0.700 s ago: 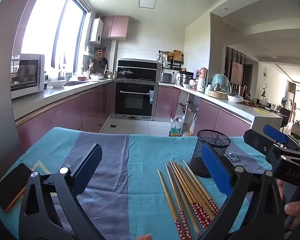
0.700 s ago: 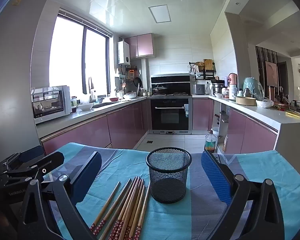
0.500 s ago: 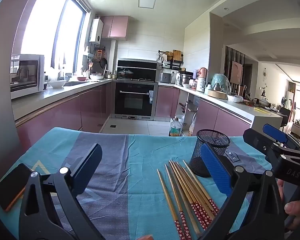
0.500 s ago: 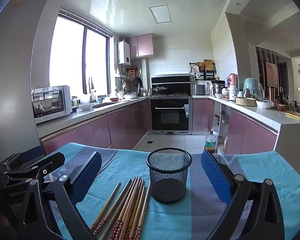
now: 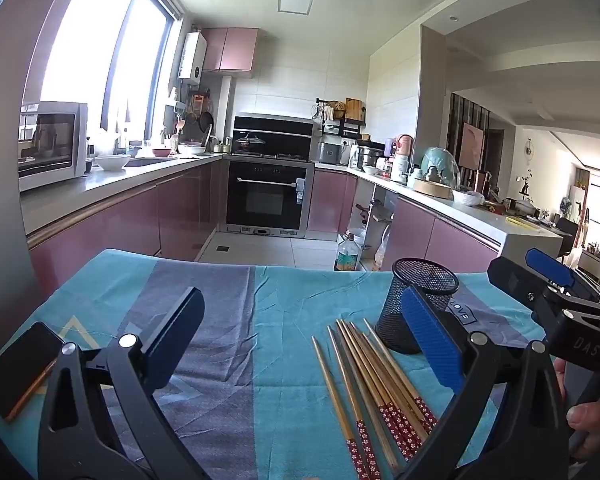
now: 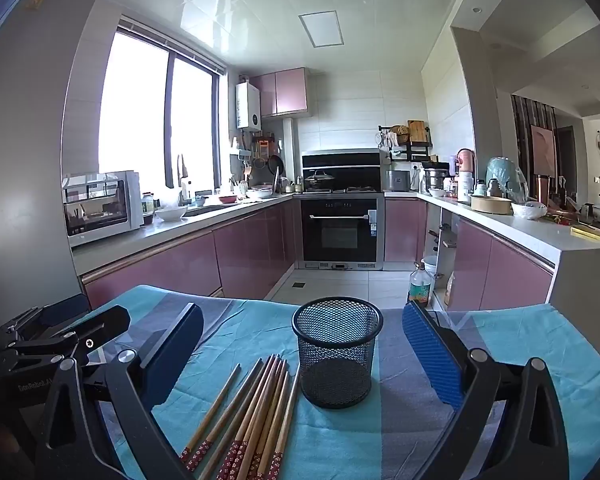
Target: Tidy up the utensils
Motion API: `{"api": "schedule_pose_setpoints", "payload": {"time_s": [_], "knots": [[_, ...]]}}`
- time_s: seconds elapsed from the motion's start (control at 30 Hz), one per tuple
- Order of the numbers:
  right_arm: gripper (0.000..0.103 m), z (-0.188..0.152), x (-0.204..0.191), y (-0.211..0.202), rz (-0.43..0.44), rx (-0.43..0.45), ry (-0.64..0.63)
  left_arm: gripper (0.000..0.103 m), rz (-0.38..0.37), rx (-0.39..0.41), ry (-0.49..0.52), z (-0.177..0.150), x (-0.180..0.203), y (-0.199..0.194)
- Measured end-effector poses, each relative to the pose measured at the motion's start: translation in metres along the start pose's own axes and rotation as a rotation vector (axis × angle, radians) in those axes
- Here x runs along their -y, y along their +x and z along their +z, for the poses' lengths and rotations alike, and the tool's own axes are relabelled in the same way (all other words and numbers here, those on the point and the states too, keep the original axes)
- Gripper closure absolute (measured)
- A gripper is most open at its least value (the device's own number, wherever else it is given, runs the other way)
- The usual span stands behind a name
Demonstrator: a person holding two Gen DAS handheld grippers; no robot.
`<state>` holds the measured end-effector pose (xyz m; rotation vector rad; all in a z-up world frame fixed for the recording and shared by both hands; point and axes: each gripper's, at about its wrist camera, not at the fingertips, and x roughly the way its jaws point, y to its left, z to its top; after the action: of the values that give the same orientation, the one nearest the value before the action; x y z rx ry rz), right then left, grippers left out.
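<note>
Nothing has moved since the earlier pictures. Both tongs, left [image 5: 300, 344] and right [image 6: 300, 354], are wide open and hold nothing. The chopsticks [image 6: 256, 404] lie flat on the table [image 6: 520, 360], near ends cut off. Just beside them stands the black mesh cup [image 6: 336, 354]; it looks empty, though its dark bottom is hard to see.

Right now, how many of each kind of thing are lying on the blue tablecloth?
Chopsticks: about 8 (they overlap, so the count is not certain)
Black mesh cup: 1
Phone: 1
Total: about 10
</note>
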<state>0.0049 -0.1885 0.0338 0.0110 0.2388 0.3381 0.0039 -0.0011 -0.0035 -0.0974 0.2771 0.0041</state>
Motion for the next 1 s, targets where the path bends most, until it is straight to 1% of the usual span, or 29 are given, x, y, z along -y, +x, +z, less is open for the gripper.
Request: {"api": "schedule_pose_setpoints", "payload": {"time_s": [0.53,0.6,1.0], "knots": [[0.007,0.0022,0.0011,-0.0038,-0.001,0.004,0.004,0.006,-0.008,0.001,0.001,-0.0034,0.0002,0.0016],[0.007,0.0018,0.0018,0.0018,-0.002,0.003,0.003,0.006,-0.008,0.000,0.000,-0.0029,0.0003,0.0012],[0.007,0.0012,0.0018,0.0018,-0.003,0.002,0.001,0.006,-0.007,-0.001,0.000,-0.0032,0.0001,0.0009]]}}
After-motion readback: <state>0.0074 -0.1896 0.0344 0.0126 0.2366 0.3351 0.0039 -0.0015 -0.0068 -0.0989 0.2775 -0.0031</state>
